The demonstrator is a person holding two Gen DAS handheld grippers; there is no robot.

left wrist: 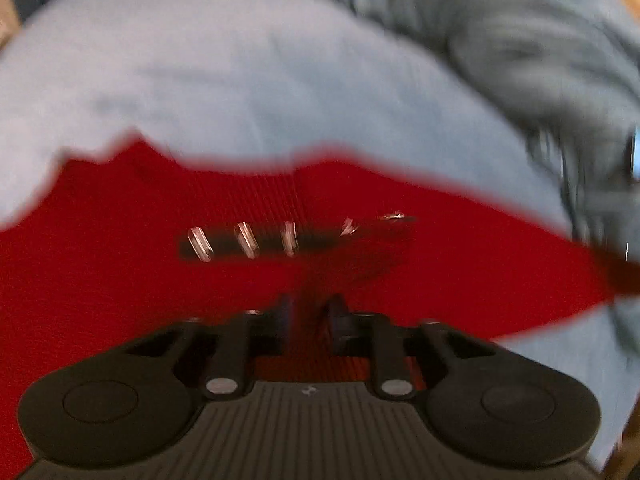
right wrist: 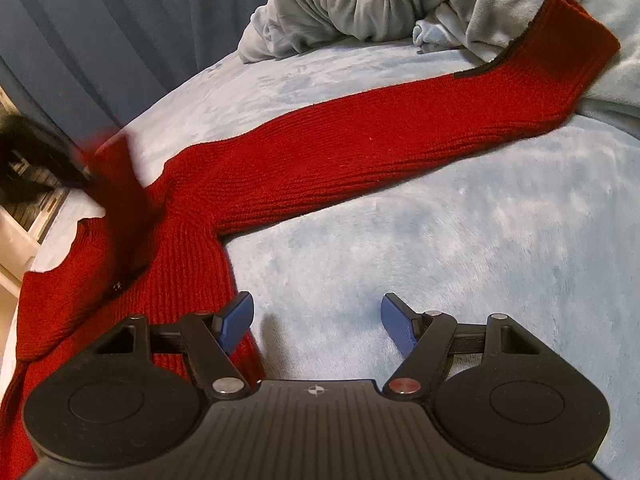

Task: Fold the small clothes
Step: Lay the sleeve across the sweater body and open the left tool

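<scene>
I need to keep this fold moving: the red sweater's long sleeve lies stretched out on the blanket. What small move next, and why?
Probably bring the right gripper, open and empty over the light blue blanket, toward the outstretched sleeve of the red knit sweater, since that sleeve lies unfolded.

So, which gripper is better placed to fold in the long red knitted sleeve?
Probably the right gripper: it is open over the light blue blanket beside the red knitted sleeve; the left gripper is over the sweater body.
</scene>
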